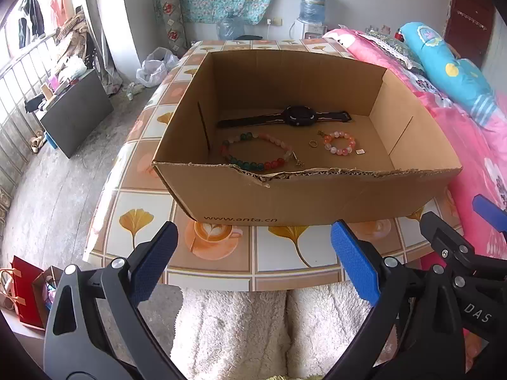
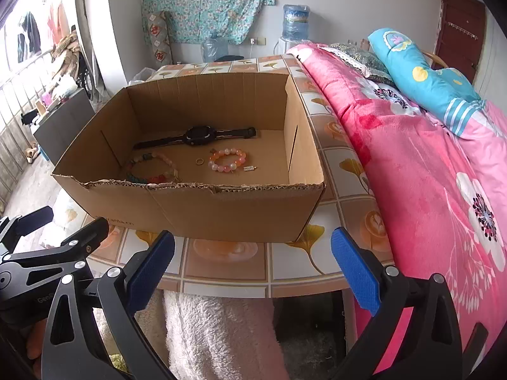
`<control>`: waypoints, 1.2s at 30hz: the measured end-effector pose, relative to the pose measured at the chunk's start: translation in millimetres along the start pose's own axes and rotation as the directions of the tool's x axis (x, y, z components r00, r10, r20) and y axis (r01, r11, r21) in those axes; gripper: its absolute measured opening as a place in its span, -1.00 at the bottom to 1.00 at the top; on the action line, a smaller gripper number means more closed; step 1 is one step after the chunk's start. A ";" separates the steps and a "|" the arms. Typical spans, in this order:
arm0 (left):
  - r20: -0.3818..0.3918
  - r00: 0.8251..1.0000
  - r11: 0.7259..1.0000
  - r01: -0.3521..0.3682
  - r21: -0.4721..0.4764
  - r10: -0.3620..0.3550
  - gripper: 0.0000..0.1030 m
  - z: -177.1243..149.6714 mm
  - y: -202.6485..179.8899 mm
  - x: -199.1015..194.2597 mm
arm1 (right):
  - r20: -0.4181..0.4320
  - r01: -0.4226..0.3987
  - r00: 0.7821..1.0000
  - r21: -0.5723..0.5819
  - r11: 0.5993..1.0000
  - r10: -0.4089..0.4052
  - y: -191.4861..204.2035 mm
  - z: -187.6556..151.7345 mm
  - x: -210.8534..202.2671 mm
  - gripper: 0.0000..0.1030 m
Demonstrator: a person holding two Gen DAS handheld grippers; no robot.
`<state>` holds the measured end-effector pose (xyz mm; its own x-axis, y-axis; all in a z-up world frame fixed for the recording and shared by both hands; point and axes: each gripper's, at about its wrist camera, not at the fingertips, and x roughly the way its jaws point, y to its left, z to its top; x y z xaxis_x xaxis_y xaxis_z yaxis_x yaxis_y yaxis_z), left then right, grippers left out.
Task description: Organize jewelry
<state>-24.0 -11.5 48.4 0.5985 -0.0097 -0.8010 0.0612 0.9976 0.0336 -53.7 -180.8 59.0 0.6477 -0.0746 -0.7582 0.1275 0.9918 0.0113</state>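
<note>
Pink quilt (image 2: 427,164) is crowding the cardboard box's (image 1: 317,196) right side. Inside the box: watch (image 1: 299,115) at back, bracelets (image 1: 256,153) nearer. Left gripper (image 1: 253,262) and right gripper (image 2: 253,264) are hovering before the box's torn near edge, fingers spread, holding nothing.

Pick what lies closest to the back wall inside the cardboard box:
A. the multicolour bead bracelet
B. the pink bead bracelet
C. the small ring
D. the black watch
D: the black watch lies stretched flat along the back of the cardboard box, with both bracelets and the ring nearer the front.
</note>
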 end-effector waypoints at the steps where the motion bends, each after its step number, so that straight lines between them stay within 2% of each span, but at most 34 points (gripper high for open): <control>1: 0.000 1.000 1.000 0.005 -0.003 -0.005 0.82 0.2 0.9 -0.3 | -0.001 0.001 1.000 0.001 1.000 -0.001 0.1 0.6 0.4 0.87; 10: 0.013 1.000 1.000 0.002 -0.009 -0.002 0.81 4.5 4.7 -2.0 | -0.005 0.003 1.000 0.003 1.000 -0.003 1.4 3.2 2.7 0.87; 36: -0.012 1.000 1.000 0.005 -0.016 -0.005 0.81 3.4 6.3 4.4 | -0.024 0.008 1.000 0.005 1.000 -0.008 1.9 3.9 6.2 0.87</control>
<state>-18.3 -5.5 47.2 0.5887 -0.0142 -0.8082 0.0515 0.9985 0.0201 -46.5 -179.8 56.9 0.6285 -0.0802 -0.7737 0.1368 0.9906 0.0085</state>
